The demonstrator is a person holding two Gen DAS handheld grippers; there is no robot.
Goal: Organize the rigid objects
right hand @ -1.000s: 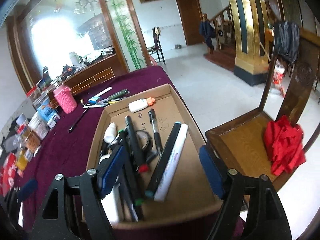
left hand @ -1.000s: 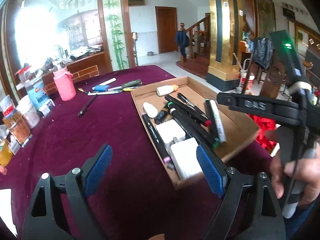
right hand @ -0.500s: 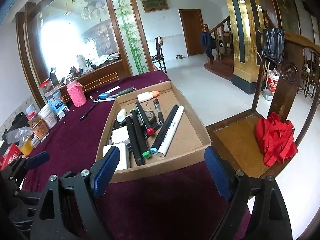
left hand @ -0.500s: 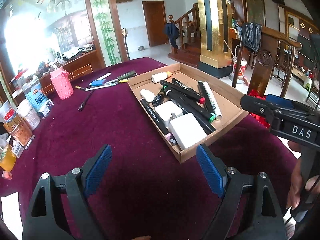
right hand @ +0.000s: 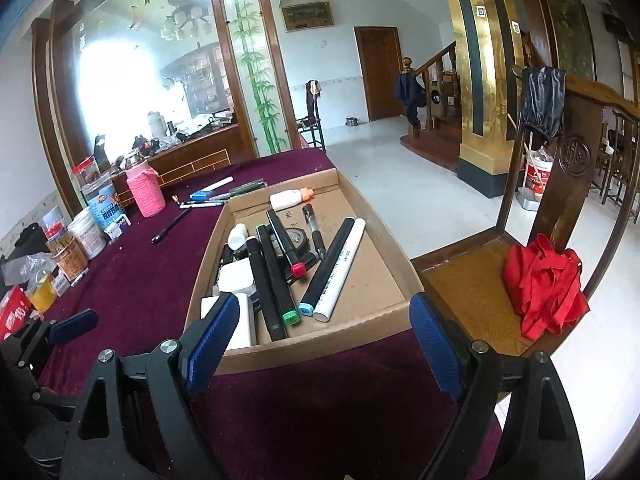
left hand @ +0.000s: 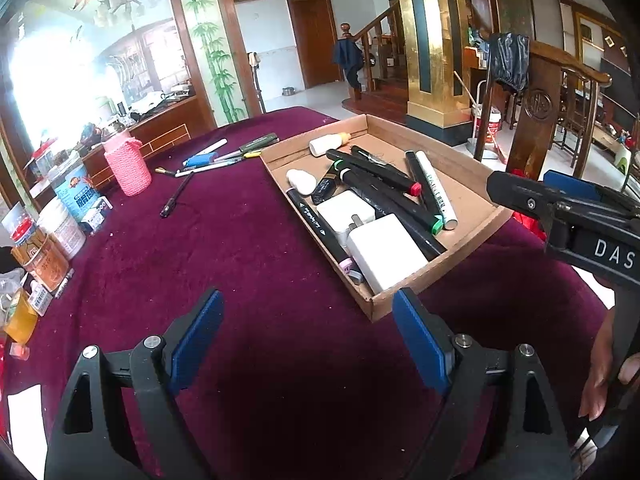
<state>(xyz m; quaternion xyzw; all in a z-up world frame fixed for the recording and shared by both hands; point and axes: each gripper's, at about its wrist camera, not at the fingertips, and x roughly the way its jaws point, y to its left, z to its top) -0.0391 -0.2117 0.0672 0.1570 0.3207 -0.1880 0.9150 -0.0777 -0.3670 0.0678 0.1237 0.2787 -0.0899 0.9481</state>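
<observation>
Rigid objects (markers, pens, chargers, small bottles) sit mostly inside the cardboard tray (right hand: pixel 372 334), which lies on the maroon worktop (left hand: pixel 224 248) at its right edge, next to a wooden chair (right hand: pixel 472 280); judged from this, the tray serves as the collection point and sorting is well along but unfinished. Inside the tray, counted from the left wrist view: two white chargers (left hand: pixel 386 254) stacked toward the near corner, one white glue bottle with orange cap (left hand: pixel 329 145) at the far wall, one small white bottle (left hand: pixel 301 181), one white paint marker (left hand: pixel 436 194) lying beside a black one, and several black markers crossing each other, one red-capped (left hand: pixel 416 189) and one green-capped (left hand: pixel 437 226); the exact marker count cannot be told because they overlap. A roll of black tape (right hand: pixel 294 236) shows under them in the right wrist view. Outside the tray, one black pen (left hand: pixel 176 196) lies alone on the cloth, and a cluster of roughly five pens and tools (left hand: pixel 224 154) rests near the pink knitted jar (left hand: pixel 128 162); these likely remain to be gathered. Left tongs (left hand: pixel 306 338) are released and empty, hovering over bare cloth short of the tray's near corner. Right tongs (right hand: pixel 320 334) have just been opening and now stand released, nothing between the pads, held just short of the tray's near wall.
</observation>
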